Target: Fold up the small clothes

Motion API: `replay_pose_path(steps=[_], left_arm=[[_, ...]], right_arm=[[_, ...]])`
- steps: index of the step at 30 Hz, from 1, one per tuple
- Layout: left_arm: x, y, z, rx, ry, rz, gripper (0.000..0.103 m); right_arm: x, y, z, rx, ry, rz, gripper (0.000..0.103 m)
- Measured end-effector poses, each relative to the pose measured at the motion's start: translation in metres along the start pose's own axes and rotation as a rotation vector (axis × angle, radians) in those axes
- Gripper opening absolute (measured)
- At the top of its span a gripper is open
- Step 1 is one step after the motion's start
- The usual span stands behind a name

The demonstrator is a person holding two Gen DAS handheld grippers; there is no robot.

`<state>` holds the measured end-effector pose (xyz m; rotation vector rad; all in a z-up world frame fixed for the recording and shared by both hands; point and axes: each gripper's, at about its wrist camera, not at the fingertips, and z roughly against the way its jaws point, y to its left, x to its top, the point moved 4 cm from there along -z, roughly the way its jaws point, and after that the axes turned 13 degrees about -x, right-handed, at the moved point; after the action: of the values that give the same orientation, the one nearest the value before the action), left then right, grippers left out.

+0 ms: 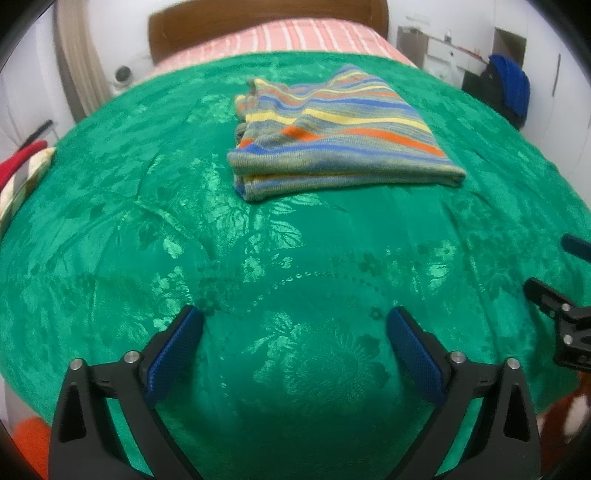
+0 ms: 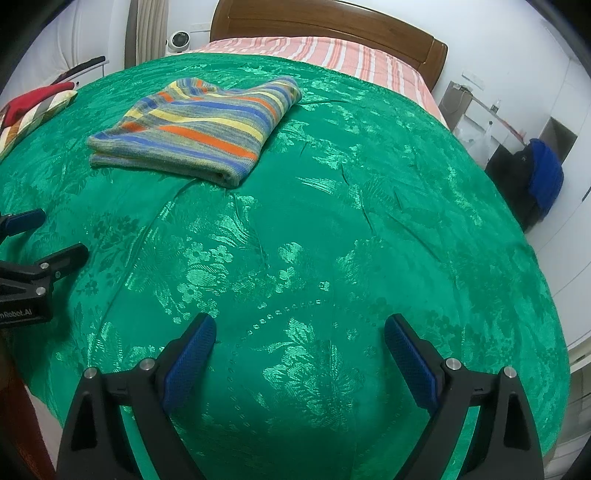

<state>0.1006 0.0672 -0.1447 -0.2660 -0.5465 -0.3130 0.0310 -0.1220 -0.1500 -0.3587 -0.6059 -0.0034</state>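
A striped knit garment (image 1: 340, 133) in blue, yellow, orange and grey lies folded into a flat rectangle on the green bedspread (image 1: 295, 258). It also shows in the right wrist view (image 2: 199, 129), up and to the left. My left gripper (image 1: 295, 321) is open and empty, held over bare bedspread well short of the garment. My right gripper (image 2: 300, 328) is open and empty too, over bare bedspread to the right of the garment. Each gripper's tips show at the edge of the other's view: the right one (image 1: 546, 269), the left one (image 2: 55, 236).
Red and striped cloth (image 2: 33, 103) lies at the bed's left edge. A pink striped sheet (image 2: 332, 51) and a wooden headboard (image 2: 332, 22) are at the far end. A dark bag with blue cloth (image 2: 535, 177) stands right of the bed.
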Motion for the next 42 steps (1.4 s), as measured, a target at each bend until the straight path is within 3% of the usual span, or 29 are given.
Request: replay_pose_path(steps=[1,2,6,10,12,16,20,21,23,25,29,33,36,38,39,40,41,42], left_arm=[[0.007,0.004,0.006,-0.020,-0.009,0.010,0.086],[0.023,0.013,0.016,-0.052,-0.041,0.037,0.086],[0.093,0.058,0.028,-0.167,-0.127,0.204,0.094],[0.156,0.085,-0.021,-0.281,-0.034,0.289,0.094],[0.170,0.090,-0.054,-0.274,0.045,0.290,0.094],[0.179,0.105,-0.090,-0.139,0.092,0.273,0.095],[0.180,0.107,-0.104,-0.165,0.115,0.244,0.101],[0.179,0.105,-0.107,-0.163,0.124,0.218,0.101],[0.176,0.098,-0.111,-0.118,0.120,0.153,0.082],[0.174,0.081,-0.109,-0.168,0.096,0.092,0.024],[0.176,0.059,-0.095,-0.077,0.046,0.010,0.016],[0.197,0.062,-0.050,-0.103,-0.067,0.028,0.014],[0.227,0.063,-0.013,-0.071,-0.179,0.005,0.015],[0.243,0.066,-0.005,-0.049,-0.212,-0.005,0.023],[0.249,0.072,-0.011,-0.030,-0.194,0.007,0.044],[0.248,0.078,-0.023,-0.013,-0.152,0.019,0.081],[0.243,0.087,-0.037,0.025,-0.106,0.034,0.091],[0.236,0.096,-0.046,0.064,-0.094,0.046,0.089]], right_arm=[[0.002,-0.004,0.000,0.011,0.001,-0.008,0.092],[0.005,-0.011,0.000,0.023,-0.004,-0.028,0.092],[0.040,-0.038,-0.006,0.122,-0.034,-0.147,0.092],[0.107,-0.047,-0.024,0.341,-0.074,-0.288,0.092],[0.143,-0.041,-0.040,0.463,-0.067,-0.341,0.092],[0.196,-0.008,-0.099,0.619,0.025,-0.352,0.092],[0.208,0.023,-0.158,0.710,0.156,-0.387,0.087],[0.207,0.032,-0.165,0.715,0.172,-0.380,0.084],[0.209,0.051,-0.154,0.638,0.122,-0.241,0.060],[0.208,0.074,-0.134,0.490,0.041,-0.033,0.041],[0.208,0.102,-0.093,0.244,-0.152,0.187,0.026],[0.215,0.094,-0.061,0.258,-0.267,0.129,0.023],[0.234,0.082,-0.038,0.310,-0.335,0.051,0.023],[0.254,0.076,-0.030,0.339,-0.364,0.001,0.023],[0.264,0.071,-0.032,0.357,-0.369,-0.031,0.023],[0.275,0.066,-0.040,0.381,-0.353,-0.076,0.027],[0.280,0.062,-0.049,0.396,-0.324,-0.102,0.034],[0.283,0.055,-0.067,0.382,-0.265,-0.127,0.066]])
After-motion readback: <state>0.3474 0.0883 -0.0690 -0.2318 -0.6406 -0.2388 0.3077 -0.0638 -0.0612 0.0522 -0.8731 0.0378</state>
